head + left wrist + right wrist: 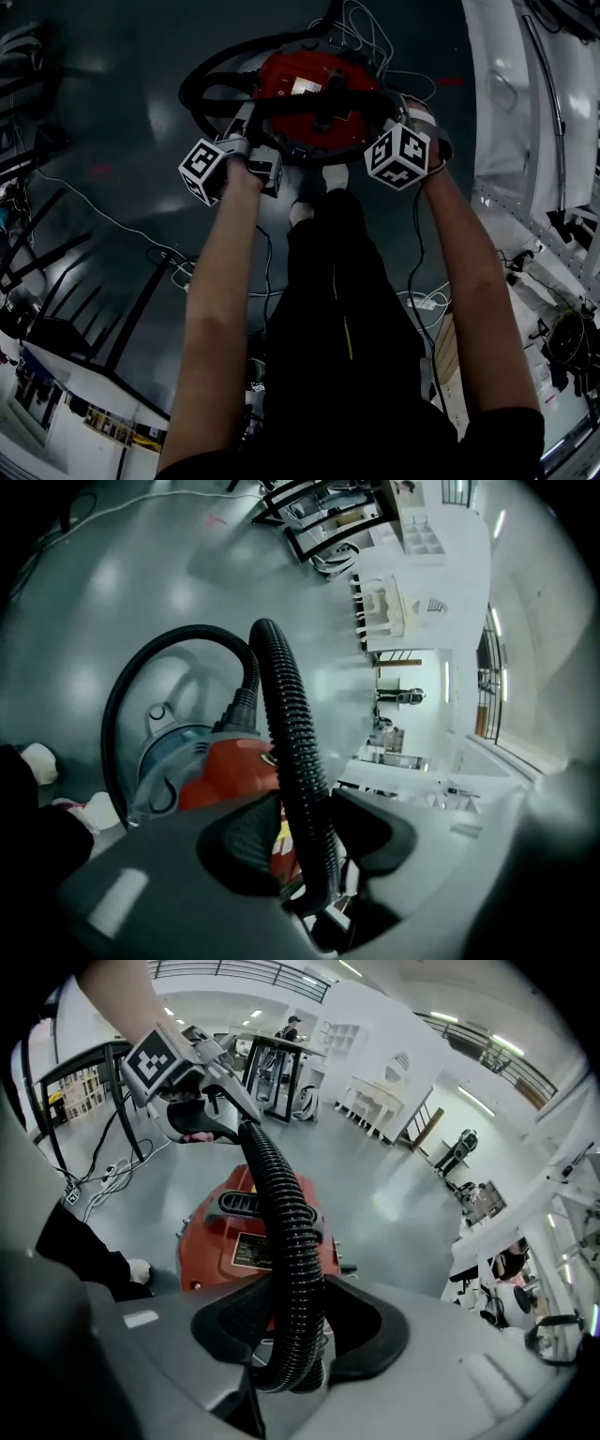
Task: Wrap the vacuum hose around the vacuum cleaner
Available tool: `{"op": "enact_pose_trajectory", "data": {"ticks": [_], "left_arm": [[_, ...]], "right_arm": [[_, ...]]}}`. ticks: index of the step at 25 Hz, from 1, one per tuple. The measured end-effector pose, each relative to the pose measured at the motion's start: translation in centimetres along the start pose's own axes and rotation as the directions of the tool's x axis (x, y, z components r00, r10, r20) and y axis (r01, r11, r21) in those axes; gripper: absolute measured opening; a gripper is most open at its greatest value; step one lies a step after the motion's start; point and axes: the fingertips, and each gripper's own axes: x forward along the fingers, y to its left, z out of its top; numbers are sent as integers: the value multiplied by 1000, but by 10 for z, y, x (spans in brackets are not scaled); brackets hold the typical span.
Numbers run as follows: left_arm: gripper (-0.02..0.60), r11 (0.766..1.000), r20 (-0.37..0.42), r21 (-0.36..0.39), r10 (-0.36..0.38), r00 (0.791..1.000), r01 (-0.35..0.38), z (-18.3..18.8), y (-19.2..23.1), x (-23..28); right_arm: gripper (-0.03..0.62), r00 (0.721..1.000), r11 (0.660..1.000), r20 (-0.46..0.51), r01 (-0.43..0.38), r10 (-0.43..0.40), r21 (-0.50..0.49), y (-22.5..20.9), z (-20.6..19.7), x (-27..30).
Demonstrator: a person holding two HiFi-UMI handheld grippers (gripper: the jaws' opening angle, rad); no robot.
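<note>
Holding the black ribbed hose (281, 1204) with both grippers. Left gripper (309, 846) is clamped on it at one side of the red vacuum cleaner (309, 94), right gripper (291, 1335) clamped on it at the cleaner's opposite side. The hose spans above the cleaner between them, and its far end loops round the cleaner's side.

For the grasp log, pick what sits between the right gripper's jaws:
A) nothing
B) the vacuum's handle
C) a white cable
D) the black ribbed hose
D: in the right gripper view the hose runs down between the jaws of the right gripper, which close on it in front of the red vacuum.
</note>
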Motion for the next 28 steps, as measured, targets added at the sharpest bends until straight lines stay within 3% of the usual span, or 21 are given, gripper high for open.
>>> {"op": "enact_pose_trajectory", "data": {"ticks": [3,13,19,28], "left_arm": [[170,1000,38,-5,-7,999,7,3,-11,11],[173,1000,2,-6,-23,1000,23,1,-32,44],[175,1000,-13,7,-28,1000,29,0,-39,59],[169,1000,21,-6,-27,999,27,-11,-45,59]], "right_arm": [[164,1000,1000,5,-20,20,18,-8,2,3],[160,1000,990,-31,-1,6,140,-36,-1,0],[158,996,991,-43,-77,82,107,-47,-7,8],[160,981,980,23,-192,191,54,-60,-14,19]]}}
